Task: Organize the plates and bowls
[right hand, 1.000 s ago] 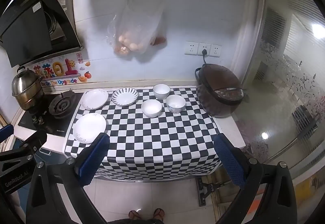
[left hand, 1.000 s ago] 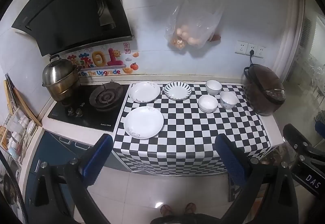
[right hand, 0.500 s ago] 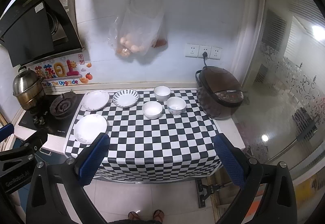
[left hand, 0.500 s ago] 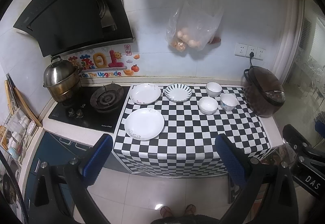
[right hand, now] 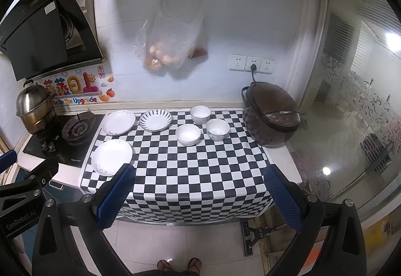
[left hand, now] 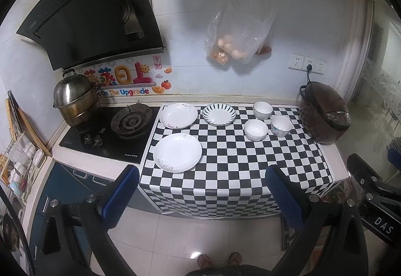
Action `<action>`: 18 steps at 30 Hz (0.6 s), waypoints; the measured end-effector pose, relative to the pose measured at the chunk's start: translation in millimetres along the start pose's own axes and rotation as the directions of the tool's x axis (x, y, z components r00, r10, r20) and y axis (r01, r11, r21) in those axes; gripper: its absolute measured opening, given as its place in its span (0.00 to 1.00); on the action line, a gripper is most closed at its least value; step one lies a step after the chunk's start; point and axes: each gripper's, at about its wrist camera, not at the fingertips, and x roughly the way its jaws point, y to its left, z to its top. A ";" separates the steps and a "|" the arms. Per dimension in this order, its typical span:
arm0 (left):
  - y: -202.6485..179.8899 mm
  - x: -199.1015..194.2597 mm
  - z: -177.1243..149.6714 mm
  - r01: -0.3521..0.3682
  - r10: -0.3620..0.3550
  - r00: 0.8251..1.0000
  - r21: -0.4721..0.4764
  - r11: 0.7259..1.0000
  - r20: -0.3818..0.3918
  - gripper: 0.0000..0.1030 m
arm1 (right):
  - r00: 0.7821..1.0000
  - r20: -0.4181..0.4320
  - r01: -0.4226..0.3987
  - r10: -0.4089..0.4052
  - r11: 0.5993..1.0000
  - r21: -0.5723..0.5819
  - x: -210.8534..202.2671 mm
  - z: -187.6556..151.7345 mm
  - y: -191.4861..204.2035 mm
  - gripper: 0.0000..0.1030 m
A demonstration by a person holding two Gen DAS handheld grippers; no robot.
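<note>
three plates [left hand: 177, 152] sit left of centre frame on the checkered desk [left hand: 225, 163], three bowls [left hand: 255, 129] clustered right of them, near the rice cooker [left hand: 324, 115]. bare cloth fills the lower middle to its front edge. left tongs [left hand: 200, 190] and right tongs [right hand: 198, 190] hang released, empty, low in frame.

The left gripper [left hand: 201, 190] and right gripper [right hand: 199, 190] both hang in front of the checkered counter [right hand: 180, 165], well short of its near edge, jaws spread wide with nothing between the blue pads. The person's sandalled feet [right hand: 179, 264] stand below, facing the counter.
</note>
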 end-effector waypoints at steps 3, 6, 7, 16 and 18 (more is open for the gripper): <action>-0.4 -0.7 -1.4 -0.001 0.001 1.000 0.000 1.000 0.003 1.00 | 1.000 -0.001 0.000 0.000 1.000 0.001 -1.7 -0.5 -1.3 1.00; -1.2 -1.2 0.9 -0.003 0.003 1.000 0.000 1.000 0.008 1.00 | 1.000 0.004 -0.001 0.001 1.000 0.002 -3.5 -2.3 -3.7 1.00; -2.7 -1.4 1.4 -0.005 0.005 1.000 -0.001 1.000 0.009 1.00 | 1.000 0.004 0.000 0.000 1.000 0.002 -3.5 -2.3 -4.2 1.00; -3.1 -4.1 -1.4 -0.011 0.011 1.000 -0.005 1.000 0.012 1.00 | 1.000 0.003 -0.006 0.006 1.000 -0.003 -0.9 -0.5 -6.2 1.00; -2.5 -3.4 -0.2 -0.013 0.013 1.000 -0.008 1.000 0.012 1.00 | 1.000 0.003 -0.009 0.009 1.000 -0.004 0.5 0.3 -6.7 1.00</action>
